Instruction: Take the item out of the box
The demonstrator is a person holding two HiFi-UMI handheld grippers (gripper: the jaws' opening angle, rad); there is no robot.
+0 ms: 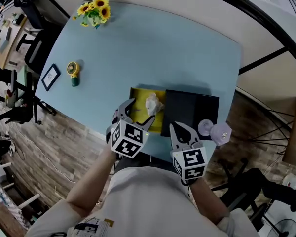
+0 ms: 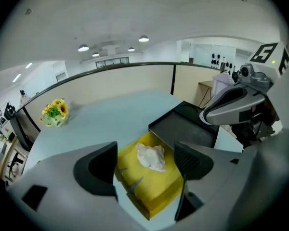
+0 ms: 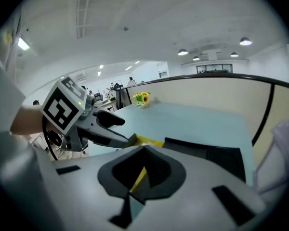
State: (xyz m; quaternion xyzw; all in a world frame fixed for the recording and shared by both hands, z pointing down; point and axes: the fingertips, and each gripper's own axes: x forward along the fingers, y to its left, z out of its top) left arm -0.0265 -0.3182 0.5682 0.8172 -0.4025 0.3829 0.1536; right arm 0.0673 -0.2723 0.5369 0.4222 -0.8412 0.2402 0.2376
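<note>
An open yellow box (image 1: 140, 113) lies near the table's front edge, and a crumpled white item (image 1: 153, 104) rests inside it. The same box (image 2: 156, 186) and white item (image 2: 151, 157) show in the left gripper view. A black lid (image 1: 192, 110) lies against the box's right side. My left gripper (image 1: 140, 112) is open and its jaws straddle the box's near end without touching the white item. My right gripper (image 1: 182, 130) is shut and empty, over the near edge of the black lid. In the right gripper view the shut right gripper (image 3: 143, 153) hides most of the box.
A sunflower pot (image 1: 93, 11) stands at the table's far left corner. A small yellow and green gadget (image 1: 73, 73) and a dark picture frame (image 1: 51, 76) sit at the left edge. A clear purple object (image 1: 215, 131) lies by the lid's right corner. Office chairs stand around the table.
</note>
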